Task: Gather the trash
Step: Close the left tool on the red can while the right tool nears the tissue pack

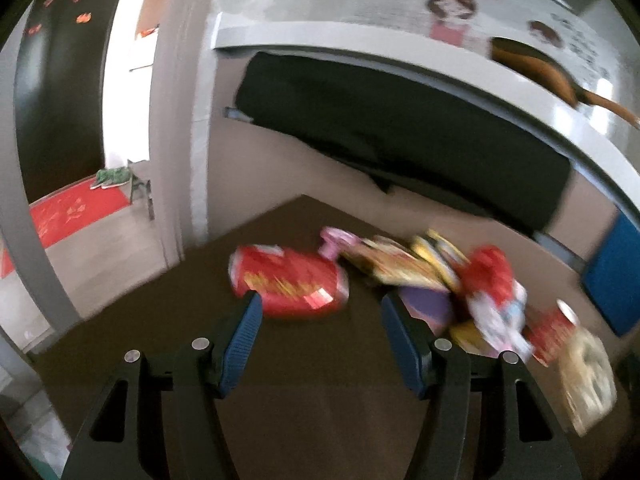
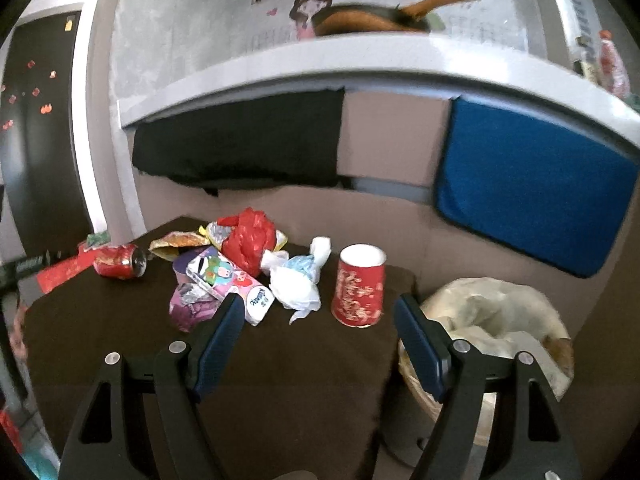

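A pile of trash lies on a dark brown table (image 2: 300, 380): a crushed red can (image 2: 120, 262), a red plastic bag (image 2: 250, 240), a pink printed carton (image 2: 224, 280), a white and blue crumpled bag (image 2: 298, 280) and an upturned red paper cup (image 2: 360, 286). My right gripper (image 2: 320, 312) is open and empty, just in front of the cup and white bag. In the blurred left wrist view, my left gripper (image 1: 320, 312) is open and empty, close behind the red can (image 1: 288, 280), with the rest of the pile (image 1: 460, 280) to its right.
A bin lined with a pale bag (image 2: 492, 320) stands beside the table's right edge. A white counter (image 2: 360, 60) with a pan (image 2: 380, 16) on it runs behind, with black cloth (image 2: 240, 140) and blue cloth (image 2: 532, 184) hanging below. A doorway with a red mat (image 1: 68, 212) is at left.
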{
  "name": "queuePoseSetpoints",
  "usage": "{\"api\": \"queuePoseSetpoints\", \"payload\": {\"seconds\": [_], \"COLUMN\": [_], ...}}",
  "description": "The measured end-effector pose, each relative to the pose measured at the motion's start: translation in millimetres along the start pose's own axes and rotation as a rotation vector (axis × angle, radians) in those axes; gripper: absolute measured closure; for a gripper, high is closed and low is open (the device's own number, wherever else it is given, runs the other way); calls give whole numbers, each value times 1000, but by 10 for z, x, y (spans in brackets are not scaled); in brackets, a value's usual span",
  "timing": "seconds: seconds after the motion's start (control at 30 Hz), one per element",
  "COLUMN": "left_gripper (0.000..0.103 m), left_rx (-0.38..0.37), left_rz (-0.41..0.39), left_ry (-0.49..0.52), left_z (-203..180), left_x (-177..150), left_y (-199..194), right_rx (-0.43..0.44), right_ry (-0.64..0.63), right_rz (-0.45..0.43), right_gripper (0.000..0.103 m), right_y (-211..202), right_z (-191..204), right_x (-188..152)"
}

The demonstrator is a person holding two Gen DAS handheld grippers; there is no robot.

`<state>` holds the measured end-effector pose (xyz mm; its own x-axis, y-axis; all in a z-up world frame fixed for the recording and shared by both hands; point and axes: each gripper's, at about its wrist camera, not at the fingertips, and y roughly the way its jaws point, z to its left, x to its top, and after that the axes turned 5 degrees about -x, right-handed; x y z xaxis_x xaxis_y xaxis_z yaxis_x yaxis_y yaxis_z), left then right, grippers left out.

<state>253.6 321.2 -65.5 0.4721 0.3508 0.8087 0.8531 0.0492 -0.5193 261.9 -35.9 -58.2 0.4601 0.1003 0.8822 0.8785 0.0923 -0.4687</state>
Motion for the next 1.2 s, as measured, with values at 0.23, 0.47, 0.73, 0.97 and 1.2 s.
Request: {"api": "queuePoseSetpoints", "payload": {"seconds": [0.23, 0.47, 0.73, 0.97, 1.2], "left_gripper": [41, 44, 44, 50, 50], "left_rx": [-5, -28, -172, -175, -204], "left_rz": [112, 235, 333, 274, 193], "left_ry": [-73, -96, -2, 77, -9], "left_z": [516, 636, 192, -6, 243], "left_x": [475, 355, -211, -406, -18], "left_y": [984, 1338, 857, 508, 451], "right_rx": [-1, -21, -2, 9, 5], "right_ry": [-36, -49, -38, -26, -8], "right_rz": [111, 177, 181, 182, 190], "right_gripper": [29, 29, 29, 29, 29], "right_y": [488, 639, 688, 607, 556], "right_z": [78, 32, 31, -6, -87], "right_x": [-116, -262, -237, -263, -322]}}
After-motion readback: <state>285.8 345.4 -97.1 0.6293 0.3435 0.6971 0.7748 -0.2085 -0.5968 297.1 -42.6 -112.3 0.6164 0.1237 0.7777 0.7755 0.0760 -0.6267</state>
